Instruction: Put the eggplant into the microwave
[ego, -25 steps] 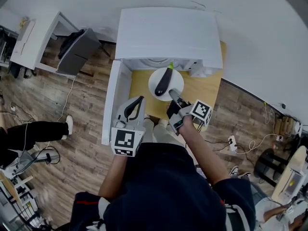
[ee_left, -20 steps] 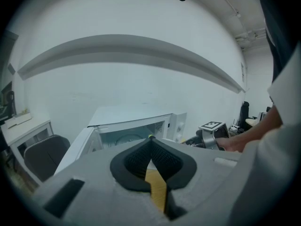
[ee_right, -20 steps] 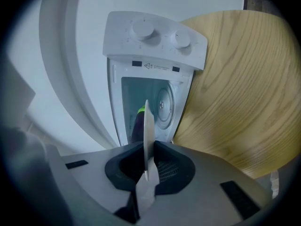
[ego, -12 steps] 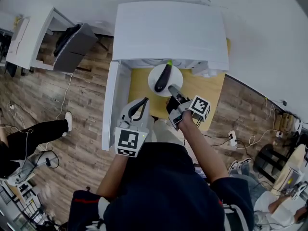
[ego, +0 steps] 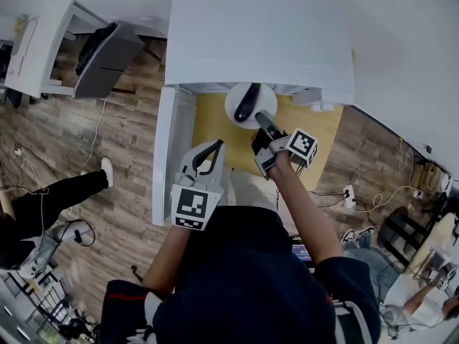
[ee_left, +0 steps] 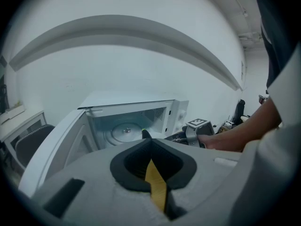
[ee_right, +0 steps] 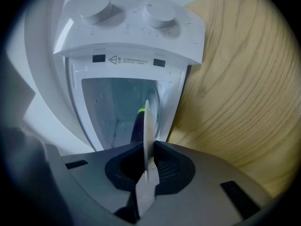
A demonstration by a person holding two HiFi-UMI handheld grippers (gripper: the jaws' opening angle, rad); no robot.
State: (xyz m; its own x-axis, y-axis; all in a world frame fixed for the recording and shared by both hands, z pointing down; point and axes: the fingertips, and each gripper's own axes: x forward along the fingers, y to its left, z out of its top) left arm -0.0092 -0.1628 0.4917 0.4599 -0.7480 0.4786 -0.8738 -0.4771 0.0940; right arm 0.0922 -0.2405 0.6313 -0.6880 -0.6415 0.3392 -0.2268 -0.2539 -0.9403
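Your right gripper is clamped on the near rim of the plate – in the right gripper view the plate shows edge-on, pinched between the two pads. The eggplant lies on that plate, dark and lengthwise, its green end pointing away from you. Plate and eggplant sit at the mouth of the microwave; from the head view the plate's far edge is tucked under the front edge of the oven's top, while the near part is over the table. Past the plate's edge, the right gripper view shows the eggplant with the open cavity behind it, and two knobs on the control panel. The door stands swung wide open on your left. Your left gripper hangs over the near left part of the table, beside the door and well apart from the plate – its jaws are closed tip to tip with nothing between them. From its view you look into the cavity at the turntable, with the eggplant's tip just in front.
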